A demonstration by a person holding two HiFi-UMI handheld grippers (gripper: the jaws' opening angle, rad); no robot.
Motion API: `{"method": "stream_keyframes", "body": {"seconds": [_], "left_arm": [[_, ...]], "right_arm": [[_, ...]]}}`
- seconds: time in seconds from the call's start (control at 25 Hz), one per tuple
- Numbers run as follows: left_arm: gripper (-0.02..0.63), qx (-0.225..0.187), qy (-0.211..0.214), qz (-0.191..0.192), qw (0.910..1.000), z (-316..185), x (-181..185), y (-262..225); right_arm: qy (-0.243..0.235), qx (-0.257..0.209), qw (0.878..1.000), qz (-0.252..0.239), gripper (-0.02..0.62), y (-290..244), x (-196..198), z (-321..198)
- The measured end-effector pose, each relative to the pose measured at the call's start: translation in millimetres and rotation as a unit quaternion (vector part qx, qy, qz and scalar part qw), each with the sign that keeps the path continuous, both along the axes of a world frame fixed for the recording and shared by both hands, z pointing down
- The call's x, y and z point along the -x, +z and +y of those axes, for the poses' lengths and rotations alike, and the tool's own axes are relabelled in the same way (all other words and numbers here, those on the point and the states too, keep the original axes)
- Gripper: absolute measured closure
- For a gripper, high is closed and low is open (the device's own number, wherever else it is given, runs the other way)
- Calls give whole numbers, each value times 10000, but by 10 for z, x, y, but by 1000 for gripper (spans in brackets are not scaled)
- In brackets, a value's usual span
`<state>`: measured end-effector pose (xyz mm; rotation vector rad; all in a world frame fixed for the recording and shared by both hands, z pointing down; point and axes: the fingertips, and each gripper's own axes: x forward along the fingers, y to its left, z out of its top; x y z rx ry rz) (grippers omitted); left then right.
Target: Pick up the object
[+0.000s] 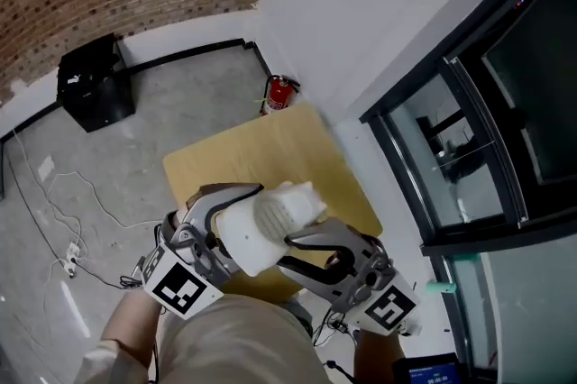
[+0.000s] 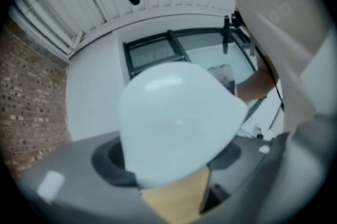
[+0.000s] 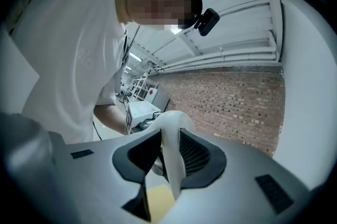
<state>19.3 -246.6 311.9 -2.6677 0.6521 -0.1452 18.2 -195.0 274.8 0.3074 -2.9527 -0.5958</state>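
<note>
Object (image 1: 263, 231): white, held over the wooden table (image 1: 270, 148), between both tools.
Left gripper (image 1: 215, 209): jaws clamped on the object's rounded bulk (image 2: 179, 123), which fills its view.
Right gripper (image 1: 315, 240): jaws pinch a thin white edge (image 3: 171, 157), visible only in its view.

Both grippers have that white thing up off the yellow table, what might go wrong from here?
1. The right gripper pinches only a thin edge of the white object; it may slip out.
2. The left gripper clamps a smooth rounded part, so that hold may slide too.
3. It hangs above the near edge of the table; a drop could miss the top.
</note>
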Motion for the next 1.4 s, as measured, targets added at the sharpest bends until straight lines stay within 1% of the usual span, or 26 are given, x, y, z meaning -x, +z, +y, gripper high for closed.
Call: {"method": "stream_keyframes", "body": {"seconds": [0.16, 0.32, 0.48, 0.6, 0.8, 1.12, 1.4], "left_arm": [[265, -35, -1, 231, 9997, -101, 76, -93], [265, -59, 11, 398, 9992, -212, -90, -157], [265, -32, 121, 415, 9991, -270, -162, -192], [265, -5, 163, 460, 9988, -300, -190, -200], [265, -5, 221, 414, 9989, -314, -227, -177], [265, 58, 235, 453, 9987, -311, -229, -159], [265, 19, 248, 423, 9988, -311, -235, -182]], "right_arm": [[163, -118, 9998, 47, 503, -143, 118, -119], [258, -320, 9988, 265, 503, -335, 52, -202], [356, -556, 9971, 388, 503, -383, -22, -255], [441, -583, 9963, 457, 503, -368, -63, -276], [539, -504, 9957, 556, 503, -243, -137, -294], [509, -459, 9958, 614, 503, -205, -139, -288], [548, -489, 9952, 645, 503, -226, -146, -287]]}}
